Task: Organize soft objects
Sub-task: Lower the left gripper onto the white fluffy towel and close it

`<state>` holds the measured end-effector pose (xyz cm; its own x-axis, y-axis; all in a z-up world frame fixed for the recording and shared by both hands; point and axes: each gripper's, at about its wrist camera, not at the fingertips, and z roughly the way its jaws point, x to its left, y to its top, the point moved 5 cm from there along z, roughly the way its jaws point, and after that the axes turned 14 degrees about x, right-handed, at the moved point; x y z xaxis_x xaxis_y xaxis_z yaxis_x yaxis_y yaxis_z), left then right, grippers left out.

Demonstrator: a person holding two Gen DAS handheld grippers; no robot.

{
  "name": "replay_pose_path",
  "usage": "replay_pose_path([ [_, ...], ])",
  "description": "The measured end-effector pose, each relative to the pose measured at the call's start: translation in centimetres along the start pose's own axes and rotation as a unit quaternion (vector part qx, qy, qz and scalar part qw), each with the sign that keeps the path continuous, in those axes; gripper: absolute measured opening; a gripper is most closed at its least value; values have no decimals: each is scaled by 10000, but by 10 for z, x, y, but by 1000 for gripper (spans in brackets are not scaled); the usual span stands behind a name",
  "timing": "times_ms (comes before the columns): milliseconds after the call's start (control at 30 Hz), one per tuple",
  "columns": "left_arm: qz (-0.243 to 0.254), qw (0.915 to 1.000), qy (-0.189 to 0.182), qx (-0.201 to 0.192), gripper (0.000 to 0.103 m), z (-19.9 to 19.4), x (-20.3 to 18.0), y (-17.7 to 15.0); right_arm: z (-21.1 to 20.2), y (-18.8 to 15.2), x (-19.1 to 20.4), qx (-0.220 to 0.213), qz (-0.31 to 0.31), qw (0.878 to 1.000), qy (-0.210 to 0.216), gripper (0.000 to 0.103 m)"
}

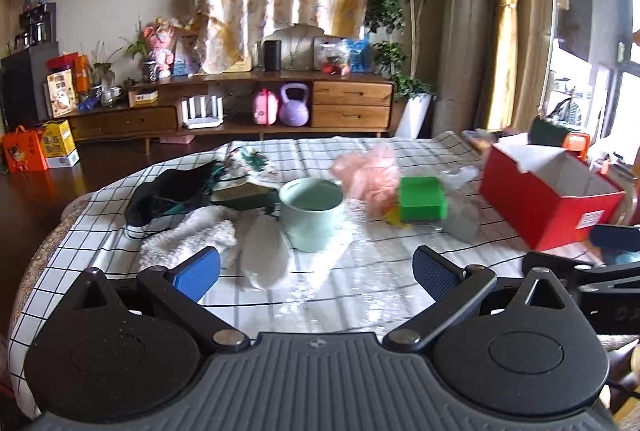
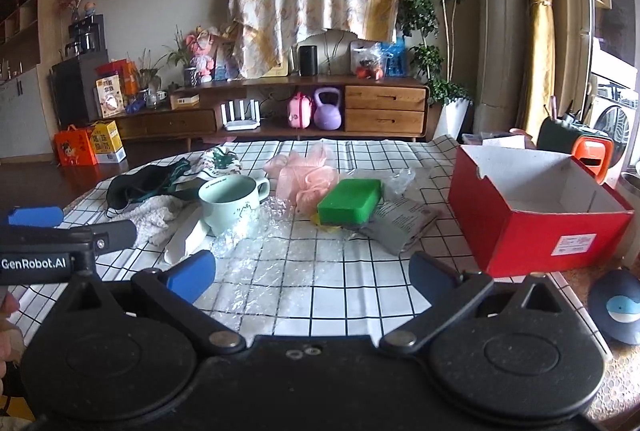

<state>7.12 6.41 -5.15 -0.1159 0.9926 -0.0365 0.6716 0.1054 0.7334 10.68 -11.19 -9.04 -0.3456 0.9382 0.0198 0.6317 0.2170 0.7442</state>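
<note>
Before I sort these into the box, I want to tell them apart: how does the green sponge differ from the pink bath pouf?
The green sponge is a flat-sided block with straight edges; the pink bath pouf is a ruffled, shapeless puff of mesh. The sponge is solid bright green, the pouf pale and see-through at its edges. The sponge lies nearer the red box, the pouf nearer the mug. Both rest on the checked tablecloth, side by side, outside the box.

Ahead of our right tool (image 2: 312,277) we see crinkled, glossy clear plastic film (image 2: 256,271) on the matt checked cloth (image 2: 320,295); beyond it a smooth glazed mug (image 2: 230,205), a fluffy white towel (image 2: 154,219), a pink mesh puff (image 2: 306,177), and a matt red cardboard box (image 2: 532,231).
</note>
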Motion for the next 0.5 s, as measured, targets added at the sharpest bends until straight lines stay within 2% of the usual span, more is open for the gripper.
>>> replay_pose_path([
  [200, -363, 9989, 119, 276, 103, 39, 42, 7, 33, 9, -3, 170, -245, 9994, 150, 99],
  [333, -452, 9981, 323, 271, 103, 59, 69, 16, 54, 18, -10, 203, -339, 9991, 156, 99],
  [500, -600, 9953, 604, 464, 103, 89, 101, 26, 87, 29, -17, 335, -479, 9982, 94, 97],
])
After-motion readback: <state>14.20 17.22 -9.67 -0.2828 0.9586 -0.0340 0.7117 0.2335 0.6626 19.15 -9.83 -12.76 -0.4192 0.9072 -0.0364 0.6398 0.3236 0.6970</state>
